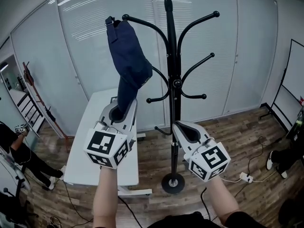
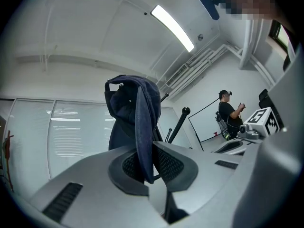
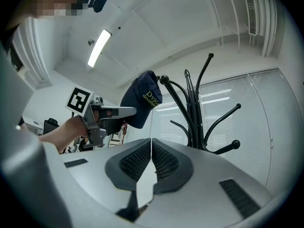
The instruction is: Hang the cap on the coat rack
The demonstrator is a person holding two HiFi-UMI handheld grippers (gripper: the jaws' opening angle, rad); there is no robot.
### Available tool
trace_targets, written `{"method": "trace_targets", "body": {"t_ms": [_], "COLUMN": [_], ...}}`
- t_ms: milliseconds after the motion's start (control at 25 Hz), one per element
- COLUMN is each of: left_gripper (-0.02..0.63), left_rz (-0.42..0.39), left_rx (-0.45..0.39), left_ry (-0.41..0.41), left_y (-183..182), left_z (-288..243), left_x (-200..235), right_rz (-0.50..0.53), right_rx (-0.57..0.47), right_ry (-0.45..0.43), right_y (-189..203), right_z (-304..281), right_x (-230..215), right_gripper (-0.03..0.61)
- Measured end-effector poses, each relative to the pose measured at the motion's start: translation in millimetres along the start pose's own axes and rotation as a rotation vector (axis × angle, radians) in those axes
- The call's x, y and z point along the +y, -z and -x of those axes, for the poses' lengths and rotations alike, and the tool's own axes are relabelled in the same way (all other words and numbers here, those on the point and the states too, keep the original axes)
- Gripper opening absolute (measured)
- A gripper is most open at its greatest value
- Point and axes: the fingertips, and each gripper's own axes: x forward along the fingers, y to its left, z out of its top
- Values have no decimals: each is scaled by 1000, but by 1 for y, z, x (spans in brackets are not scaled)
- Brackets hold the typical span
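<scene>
Honestly, with the left gripper (image 1: 123,110) clamped on the bottom edge of the navy cap (image 1: 130,61), which sits up at the tip of the top left hook (image 1: 142,22) of the coat rack (image 1: 172,80), I'd seat the crown fully over that tip before letting go; the right gripper (image 1: 186,128) is closed on nothing.

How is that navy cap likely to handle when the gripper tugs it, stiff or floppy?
Probably floppy: the cap sags in soft folds between the coat rack hook and the left gripper. It is likely light too, since a pinch on one edge holds it up. Its cloth may slide easily on the smooth, rounded hook.
</scene>
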Motion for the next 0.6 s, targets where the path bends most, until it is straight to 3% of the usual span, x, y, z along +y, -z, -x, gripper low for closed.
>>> {"method": "trace_targets", "body": {"t_ms": [600], "left_gripper": [31], "left_rz": [-112], "left_rx": [51], "left_ry": [10], "left_y": [-5], "left_z": [-12], "left_x": [1], "right_rz": [-9], "right_rx": [6], "right_ry": [9], "right_y": [0], "right_z": [1], "right_x": [-2], "right_gripper": [32]}}
